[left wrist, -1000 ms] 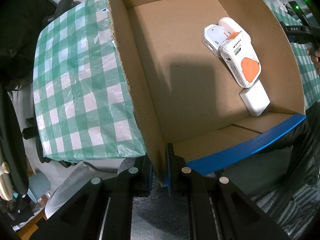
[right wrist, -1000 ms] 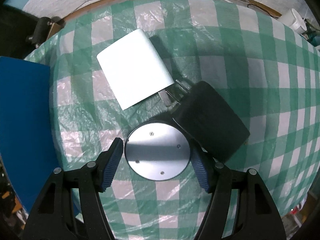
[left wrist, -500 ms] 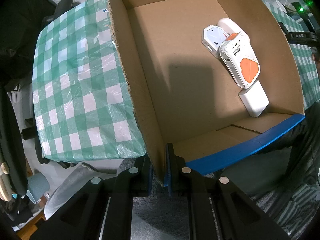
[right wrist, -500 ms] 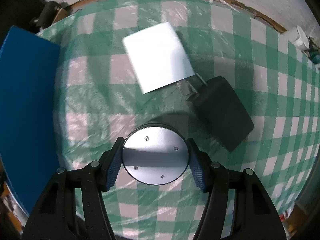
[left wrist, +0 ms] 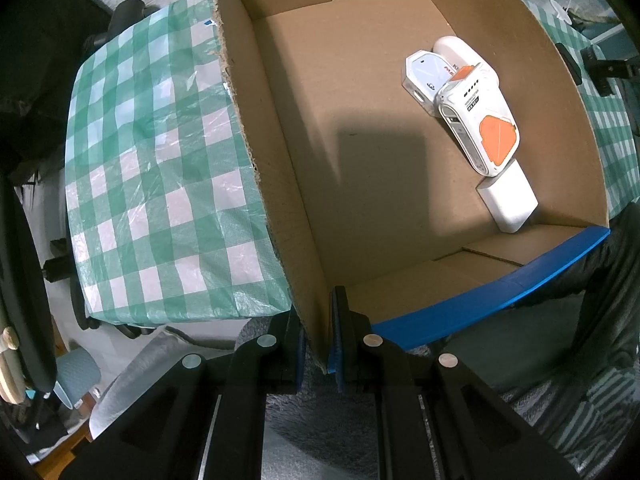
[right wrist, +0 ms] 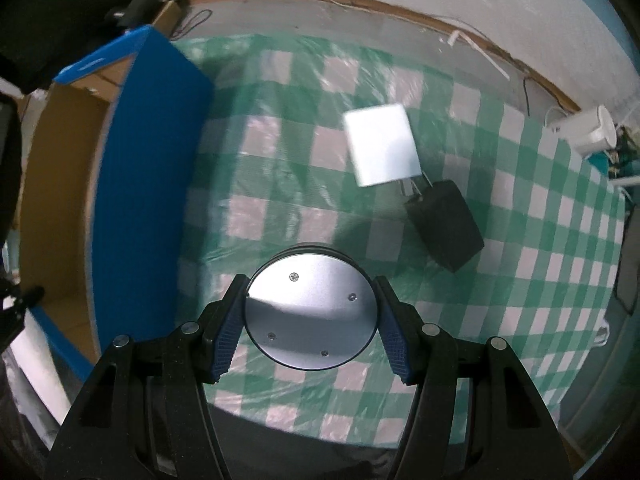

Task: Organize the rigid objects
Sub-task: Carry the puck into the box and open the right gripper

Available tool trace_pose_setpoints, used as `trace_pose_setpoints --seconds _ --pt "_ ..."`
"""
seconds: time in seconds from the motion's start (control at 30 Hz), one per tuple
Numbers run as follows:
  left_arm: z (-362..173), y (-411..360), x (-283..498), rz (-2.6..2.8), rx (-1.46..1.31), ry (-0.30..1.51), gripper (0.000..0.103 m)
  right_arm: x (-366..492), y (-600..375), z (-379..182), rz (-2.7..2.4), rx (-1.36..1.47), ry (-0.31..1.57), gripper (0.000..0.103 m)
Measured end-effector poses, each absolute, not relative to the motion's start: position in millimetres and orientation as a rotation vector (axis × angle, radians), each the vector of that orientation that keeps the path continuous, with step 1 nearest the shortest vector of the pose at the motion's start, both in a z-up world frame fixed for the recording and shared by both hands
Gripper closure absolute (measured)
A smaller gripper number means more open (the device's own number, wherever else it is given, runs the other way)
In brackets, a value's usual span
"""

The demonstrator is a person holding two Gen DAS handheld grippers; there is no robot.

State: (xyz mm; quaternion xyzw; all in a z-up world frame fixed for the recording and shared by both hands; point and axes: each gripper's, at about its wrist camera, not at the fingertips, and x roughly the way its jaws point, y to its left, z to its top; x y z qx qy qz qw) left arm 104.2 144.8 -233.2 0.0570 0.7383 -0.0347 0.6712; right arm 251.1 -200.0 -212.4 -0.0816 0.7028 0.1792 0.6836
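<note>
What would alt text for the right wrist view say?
The right gripper holds a round silver disc between its jaws, above a green checked tablecloth. A white block and a black block lie beyond; a blue-sided cardboard box stands left.

Dim, bluish indoor light; hard shadow inside the box; right view motion-blurred, fisheye-warped edges.

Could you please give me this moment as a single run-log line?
left tool: shut on cardboard box wall | right tool: shut on round metal disc, above tablecloth | white adapter, black adapter: on tablecloth
</note>
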Motion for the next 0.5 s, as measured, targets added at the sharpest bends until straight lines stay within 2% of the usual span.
trace_pose_setpoints --seconds 0.2,0.5 --pt "-232.7 145.0 104.7 -0.078 0.128 1.659 0.093 238.0 -170.0 -169.5 0.474 -0.224 1.525 0.041" --pt "-231.2 142.7 108.2 -0.084 0.139 1.662 0.093 231.6 -114.6 -136.5 0.591 -0.270 1.470 0.041"
